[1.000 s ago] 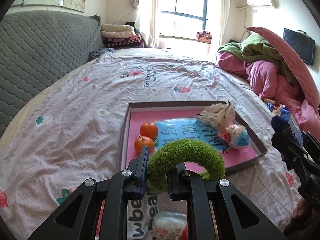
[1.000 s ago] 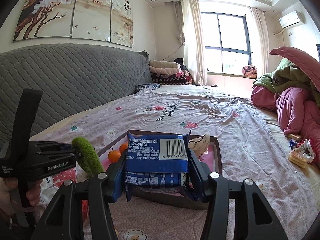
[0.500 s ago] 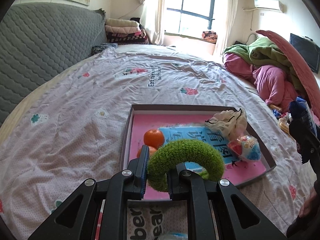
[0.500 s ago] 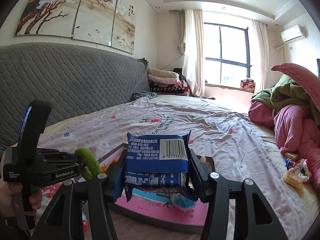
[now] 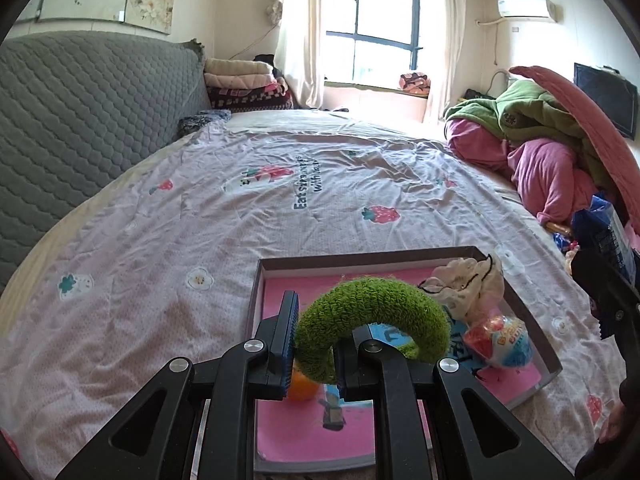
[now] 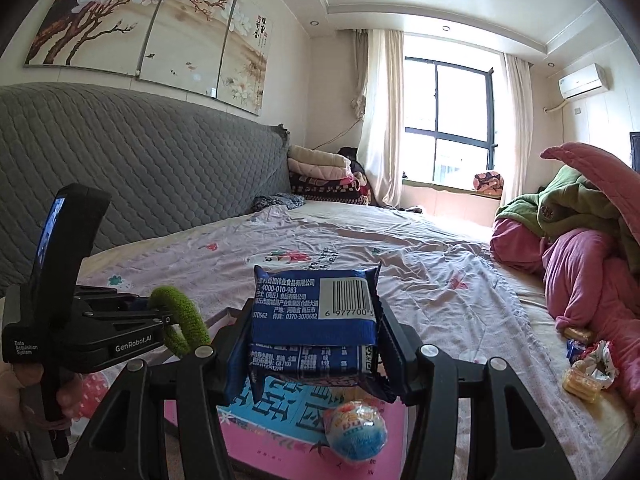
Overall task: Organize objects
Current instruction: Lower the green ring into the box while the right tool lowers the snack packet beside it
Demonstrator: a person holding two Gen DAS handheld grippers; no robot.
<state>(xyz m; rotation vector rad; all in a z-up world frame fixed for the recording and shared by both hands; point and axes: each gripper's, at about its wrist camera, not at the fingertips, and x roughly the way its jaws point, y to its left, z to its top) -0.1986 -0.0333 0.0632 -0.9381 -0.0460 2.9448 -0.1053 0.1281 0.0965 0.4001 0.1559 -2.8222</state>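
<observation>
Two loads carried | left gripper [image 5: 312, 354] clamps ring [image 5: 372, 320] above tray [image 5: 532, 320] | right gripper [image 6: 316, 344] clamps packet [image 6: 316, 308] above tray | step: transport | next: lower each, release inside tray

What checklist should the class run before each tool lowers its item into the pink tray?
1. Left tool clamped on green fuzzy ring: ok.
2. Right tool clamped on blue snack packet: ok.
3. Both items above the tray: ok.
4. Bare tray floor left for them: ok, near end.
5. Orange clear of the ring's drop: not ok, directly beneath.
6. Toy egg clear of the packet: cannot tell.
</observation>
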